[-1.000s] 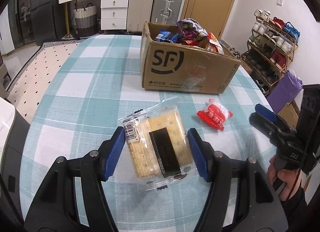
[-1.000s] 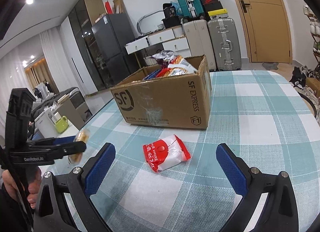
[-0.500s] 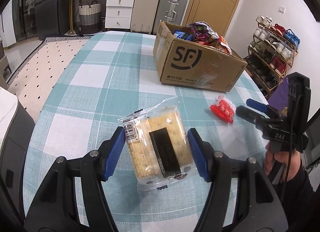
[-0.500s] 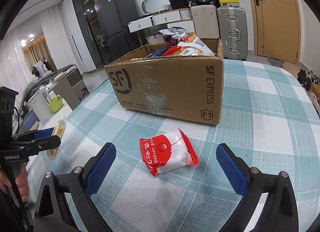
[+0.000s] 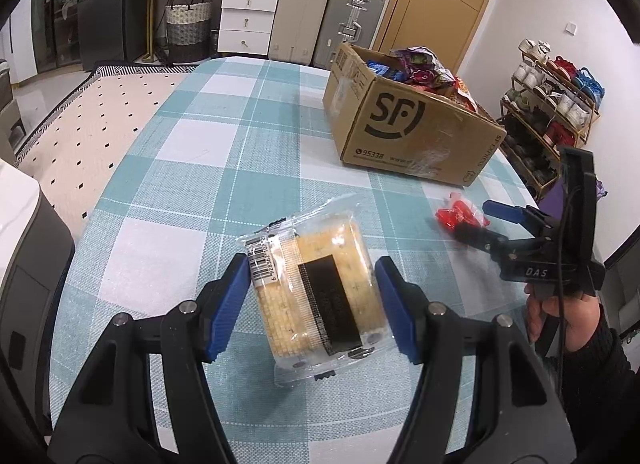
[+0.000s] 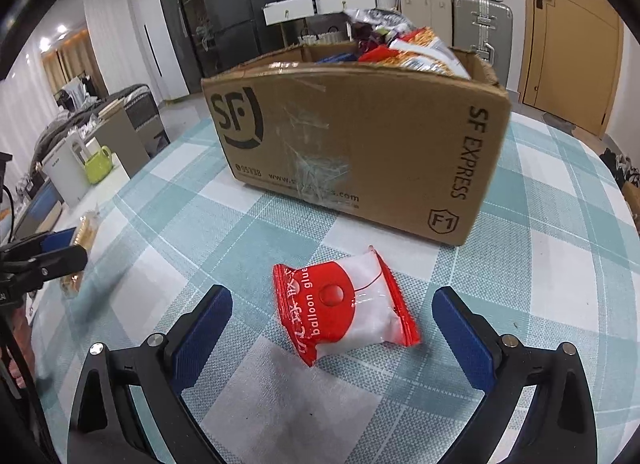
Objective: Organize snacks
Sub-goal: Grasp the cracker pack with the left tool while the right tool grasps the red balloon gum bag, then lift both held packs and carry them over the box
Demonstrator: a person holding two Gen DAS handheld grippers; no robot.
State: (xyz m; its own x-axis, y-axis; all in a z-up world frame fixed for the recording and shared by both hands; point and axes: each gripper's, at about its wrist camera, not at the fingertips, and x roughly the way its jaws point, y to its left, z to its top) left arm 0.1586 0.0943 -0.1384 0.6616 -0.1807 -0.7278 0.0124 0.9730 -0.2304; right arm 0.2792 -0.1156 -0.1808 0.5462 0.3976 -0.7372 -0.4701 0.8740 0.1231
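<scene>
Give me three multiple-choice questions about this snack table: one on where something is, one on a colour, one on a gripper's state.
1. Where is the red-and-white packet?
A. inside the cardboard box
B. on the tablecloth in front of the cardboard box
C. on the floor

2. What colour are the pads of the left hand-held gripper?
A. blue
B. green
C. yellow

3. What is the right hand-held gripper doing?
A. shut on the packet
B. shut on nothing
C. open, straddling the packet

Key: B, it lies on the tablecloth; A, blue pads flank the cracker pack; C, wide gaps each side.
</scene>
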